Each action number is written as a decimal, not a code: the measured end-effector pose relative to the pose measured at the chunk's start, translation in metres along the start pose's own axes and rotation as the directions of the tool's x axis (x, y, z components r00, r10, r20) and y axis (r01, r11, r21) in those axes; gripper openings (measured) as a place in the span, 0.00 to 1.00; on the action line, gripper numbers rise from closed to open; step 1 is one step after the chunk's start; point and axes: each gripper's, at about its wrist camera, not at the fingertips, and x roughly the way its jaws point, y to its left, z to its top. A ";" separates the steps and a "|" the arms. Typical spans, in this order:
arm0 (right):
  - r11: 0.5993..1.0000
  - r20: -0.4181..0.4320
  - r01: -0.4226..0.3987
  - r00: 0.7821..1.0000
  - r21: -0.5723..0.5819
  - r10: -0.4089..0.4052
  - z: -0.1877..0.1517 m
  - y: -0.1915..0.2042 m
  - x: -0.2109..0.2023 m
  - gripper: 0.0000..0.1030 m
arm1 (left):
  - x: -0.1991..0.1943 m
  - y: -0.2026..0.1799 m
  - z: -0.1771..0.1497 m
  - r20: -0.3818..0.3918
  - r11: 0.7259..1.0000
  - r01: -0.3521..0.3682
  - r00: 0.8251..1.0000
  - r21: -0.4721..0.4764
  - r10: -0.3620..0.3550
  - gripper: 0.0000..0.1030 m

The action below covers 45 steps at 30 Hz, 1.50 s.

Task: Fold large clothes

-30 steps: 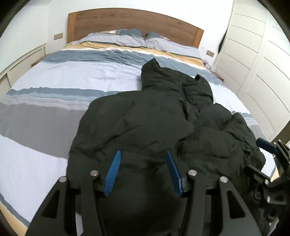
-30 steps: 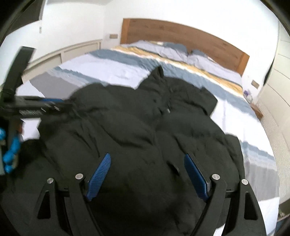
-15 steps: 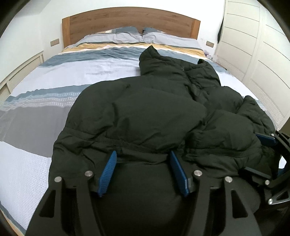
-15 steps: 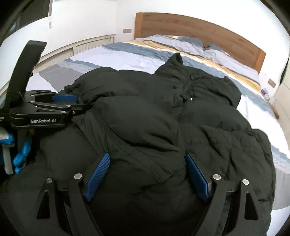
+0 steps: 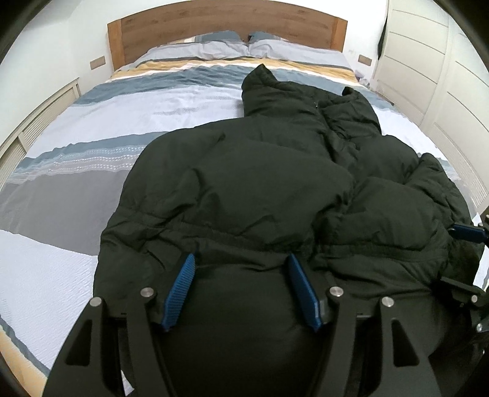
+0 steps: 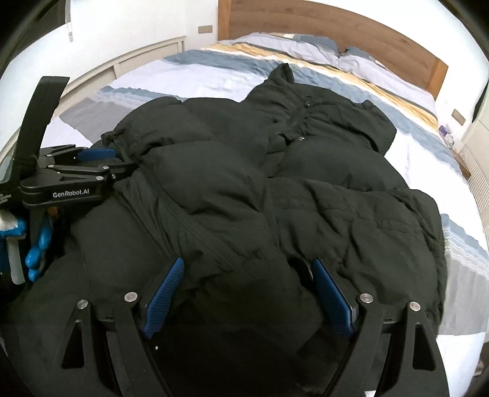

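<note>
Jacket (image 5: 244, 183) spread on striped bed (image 5: 91, 128)

The room I see is evenly and softly lit, with no hard shadows; the white walls (image 6: 128, 27) wash out toward overexposure; my black puffer jacket (image 5: 250, 189) swallows detail in its folds; both fisheye views bend the headboard (image 5: 226, 21) and go dark at the corners; focus is sharp, without motion blur.

Black linkage fingers (image 5: 333, 308) — ribbed blue pads, silver screws, white "GenRobot.AI" lettering (image 6: 71, 193).
</note>
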 end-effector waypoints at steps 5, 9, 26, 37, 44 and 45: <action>1.000 -0.024 -0.030 0.999 -0.006 0.030 0.001 -0.010 -0.008 0.82 | -0.004 -0.006 0.009 -0.038 0.999 -0.047 0.998 0.001 0.047 0.60; 0.998 -0.032 -0.065 0.997 -0.005 0.065 0.002 -0.026 -0.017 0.82 | -0.013 -0.018 0.018 -0.079 0.994 -0.104 0.991 0.025 0.106 0.60; 0.984 -0.055 0.061 0.997 0.168 -0.053 0.034 -0.138 -0.002 0.87 | -0.007 0.013 0.088 -0.156 0.999 0.020 0.988 0.034 -0.015 0.68; 0.945 -0.035 0.063 0.998 0.321 -0.055 0.144 -0.228 0.061 0.91 | 0.095 0.062 0.217 -0.187 0.946 0.204 0.949 -0.252 -0.254 0.68; 0.846 0.029 -0.046 0.999 0.530 0.037 0.181 -0.285 0.121 0.91 | 0.180 0.064 0.262 -0.120 0.842 0.277 0.922 -0.463 -0.369 0.68; 0.834 0.030 -0.051 0.999 0.549 0.041 0.183 -0.292 0.132 0.91 | 0.189 0.065 0.263 -0.111 0.827 0.283 0.918 -0.486 -0.380 0.68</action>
